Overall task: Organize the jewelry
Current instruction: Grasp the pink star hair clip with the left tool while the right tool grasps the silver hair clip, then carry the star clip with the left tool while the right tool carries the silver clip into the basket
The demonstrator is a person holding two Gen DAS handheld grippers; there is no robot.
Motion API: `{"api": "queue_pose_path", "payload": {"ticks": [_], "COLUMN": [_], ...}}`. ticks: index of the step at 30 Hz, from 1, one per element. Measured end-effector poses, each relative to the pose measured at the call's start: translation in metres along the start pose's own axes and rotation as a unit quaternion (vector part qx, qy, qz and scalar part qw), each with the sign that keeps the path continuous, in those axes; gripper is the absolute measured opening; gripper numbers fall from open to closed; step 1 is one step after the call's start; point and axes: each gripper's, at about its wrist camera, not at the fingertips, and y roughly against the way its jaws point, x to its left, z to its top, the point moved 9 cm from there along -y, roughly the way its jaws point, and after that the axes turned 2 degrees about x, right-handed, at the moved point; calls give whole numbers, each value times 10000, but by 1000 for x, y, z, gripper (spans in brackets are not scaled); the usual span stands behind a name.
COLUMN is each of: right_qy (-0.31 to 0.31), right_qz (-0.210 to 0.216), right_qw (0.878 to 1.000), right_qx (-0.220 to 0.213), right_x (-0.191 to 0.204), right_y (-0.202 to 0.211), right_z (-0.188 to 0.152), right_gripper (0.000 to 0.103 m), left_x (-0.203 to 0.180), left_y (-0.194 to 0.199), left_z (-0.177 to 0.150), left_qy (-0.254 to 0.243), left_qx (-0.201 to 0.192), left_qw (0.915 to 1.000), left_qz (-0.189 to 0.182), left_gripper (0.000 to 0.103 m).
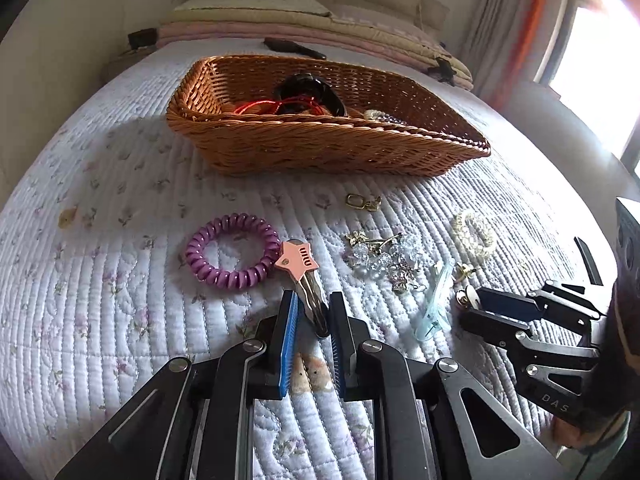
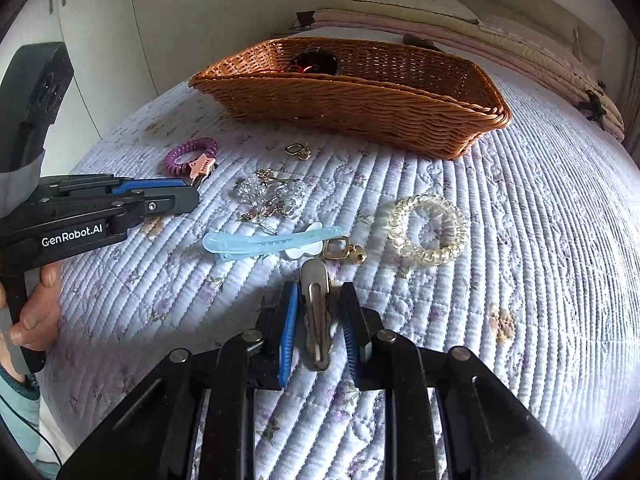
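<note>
My left gripper (image 1: 313, 316) is shut on the metal tail of a hair clip with a pink star (image 1: 298, 261), which lies on the quilt against a purple coil hair tie (image 1: 232, 257). My right gripper (image 2: 318, 314) is shut on a silver metal hair clip (image 2: 316, 308) whose far end reaches a white ornament (image 2: 298, 255). A light-blue clip (image 2: 272, 240), a gold earring (image 2: 340, 250) and a clear coil hair tie (image 2: 428, 230) lie just beyond it. From the left wrist view the right gripper (image 1: 470, 305) is low at the right.
A wicker basket (image 1: 320, 136) stands farther up the bed and holds a black piece, a red cord and pearls. A heap of crystal jewellery (image 1: 384, 256) and a gold earring (image 1: 362, 202) lie between the basket and the grippers. Pillows are stacked behind.
</note>
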Motion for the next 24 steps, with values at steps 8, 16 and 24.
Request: {"api": "queue_pose_path", "payload": {"ticks": [8,16,24], "right_qy": [10,-19,121], "right_qz": [22,26,136], "right_qw": [10000,10000,9998], "right_qx": [-10,-19,-119], "right_x": [-2,-3,7], "right_y": [2,4,10], "right_z": [0,-3,-4], "right_gripper": [20,20,19], "left_x": [3,3,-11], "left_y": [8,-1,6], "left_z": [-3,6,-2], "left_qy": [93,-18,-357], "left_qx": [-106,-105,-245], "left_qw": [9999,9990,9980], "left_qz": [-24,440,450], "left_gripper": [40,48,13]}}
